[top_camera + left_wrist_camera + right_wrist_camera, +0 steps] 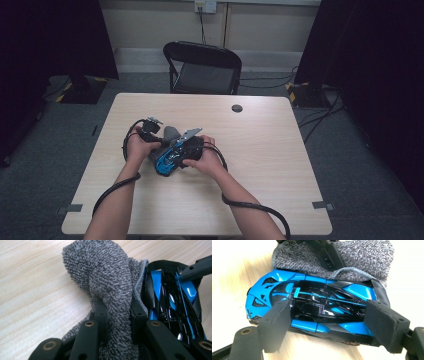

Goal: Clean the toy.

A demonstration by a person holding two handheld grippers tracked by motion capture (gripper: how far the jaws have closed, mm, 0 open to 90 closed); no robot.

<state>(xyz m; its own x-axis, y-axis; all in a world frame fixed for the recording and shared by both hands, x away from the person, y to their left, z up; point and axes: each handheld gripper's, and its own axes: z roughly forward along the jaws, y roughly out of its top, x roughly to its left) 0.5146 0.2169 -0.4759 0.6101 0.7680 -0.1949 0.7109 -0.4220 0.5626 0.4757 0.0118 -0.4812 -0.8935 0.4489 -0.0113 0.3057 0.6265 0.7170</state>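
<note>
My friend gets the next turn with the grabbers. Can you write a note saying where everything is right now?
Left gripper: shut on a bunched fold of the grey cloth.
Right gripper: jaws wide, clamped across the blue toy car.
Car lies on the table, cloth right against it, near the middle.
Done: both things gripped.
Left: probably wiping the car with the cloth; how much is wiped is unclear.

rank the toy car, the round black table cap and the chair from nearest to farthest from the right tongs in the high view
1. toy car: at the right tongs, mid-table.
2. table cap: toward the table's far edge, right of the hands.
3. chair: beyond the table's far edge.
</note>
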